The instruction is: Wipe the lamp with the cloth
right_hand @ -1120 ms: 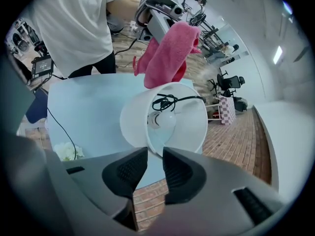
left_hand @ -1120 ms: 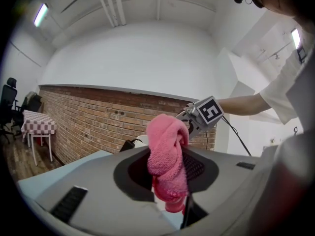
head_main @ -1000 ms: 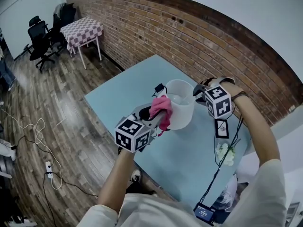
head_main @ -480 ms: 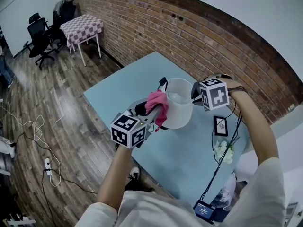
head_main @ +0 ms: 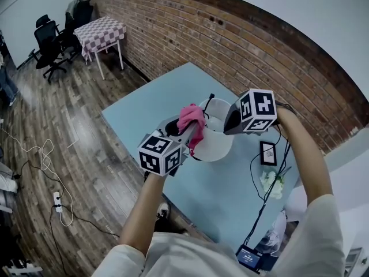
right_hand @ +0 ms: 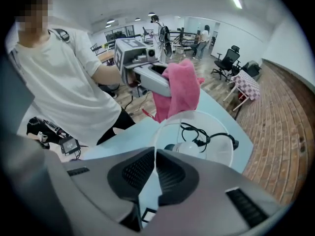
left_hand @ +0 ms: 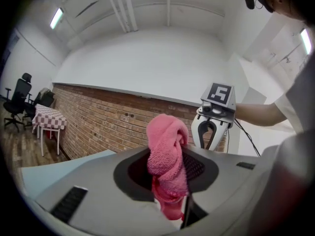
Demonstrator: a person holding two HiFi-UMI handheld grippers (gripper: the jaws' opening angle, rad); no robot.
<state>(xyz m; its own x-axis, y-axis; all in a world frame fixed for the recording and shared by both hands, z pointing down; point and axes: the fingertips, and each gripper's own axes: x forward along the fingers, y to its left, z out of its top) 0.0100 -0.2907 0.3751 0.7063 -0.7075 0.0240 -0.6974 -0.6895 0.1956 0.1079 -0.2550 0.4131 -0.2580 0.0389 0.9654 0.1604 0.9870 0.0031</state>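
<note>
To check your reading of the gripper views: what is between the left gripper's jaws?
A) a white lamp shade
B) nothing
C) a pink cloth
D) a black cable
C: the pink cloth is bunched between the jaws of the left gripper.

Office-type rm — brick wall [head_main: 230, 33], swivel chairs [head_main: 49, 45].

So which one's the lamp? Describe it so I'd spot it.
Find the pale blue table by the brick wall. Near its middle stands the lamp, a white shade open at the top. Unlike the pink cloth beside it, it has a bulb and black cord inside.
</note>
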